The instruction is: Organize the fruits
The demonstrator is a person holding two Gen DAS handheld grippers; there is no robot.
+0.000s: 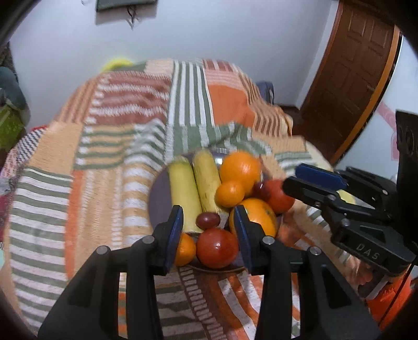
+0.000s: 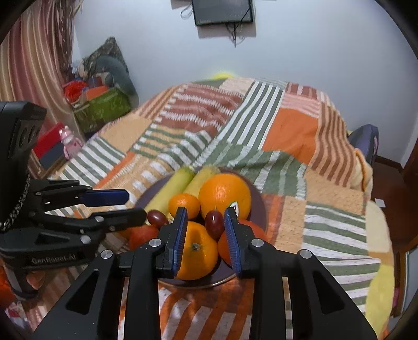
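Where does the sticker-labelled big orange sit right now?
Right wrist view: the big orange sits at the plate's far side, right of the bananas, behind a grape.

White wall [image 2: 313, 39], dark panel [image 2: 223, 11] at 12 o'clock. Bed under striped patchwork blanket [image 2: 287, 130]. Brown wooden door [image 1: 352, 78] at 2 o'clock. Striped curtain [image 2: 31, 65] and cluttered green box [image 2: 104, 109] at 10 o'clock.

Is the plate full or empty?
Full: the plate holds bananas, oranges, tomatoes and grapes.
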